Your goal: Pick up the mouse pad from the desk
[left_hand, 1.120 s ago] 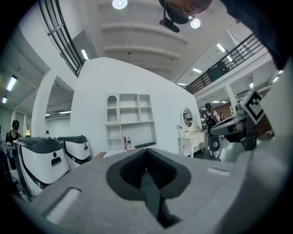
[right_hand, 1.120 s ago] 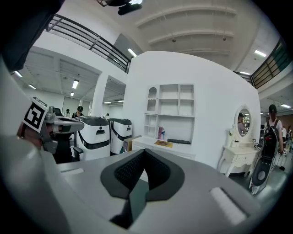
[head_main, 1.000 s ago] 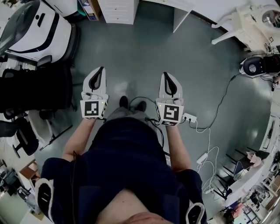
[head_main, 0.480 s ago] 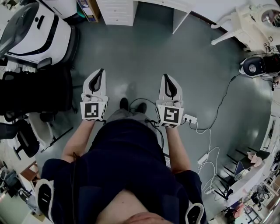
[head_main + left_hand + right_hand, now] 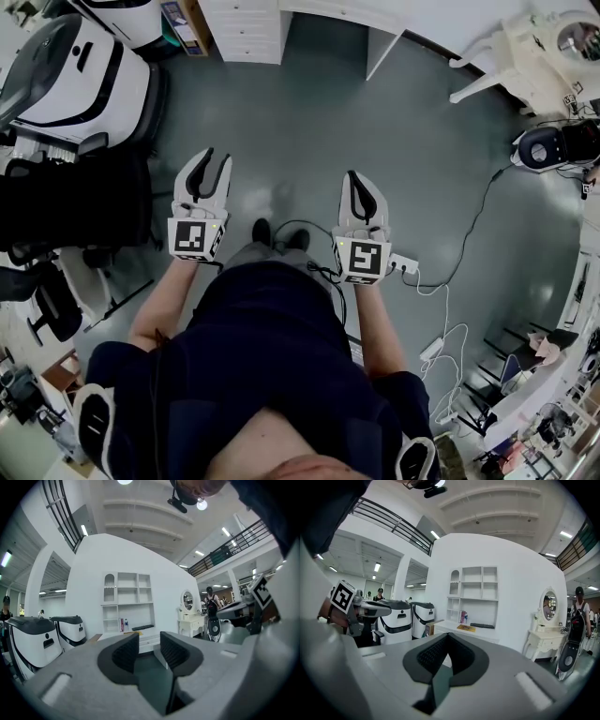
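Hovering over the floor (image 5: 309,112), the left gripper (image 5: 217,157) gapes empty and the right gripper (image 5: 353,176) is clamped on nothing, while the mouse pad (image 5: 466,627), seemingly that yellowish sheet, lies on the distant desk (image 5: 445,626), in neither's grasp.

My left forearm (image 5: 157,305) and right forearm (image 5: 375,323) reach forward from my torso, side by side and well apart. My left gripper (image 5: 216,163) points ahead with its jaws parted; my right gripper (image 5: 354,178) has its jaws pressed together.
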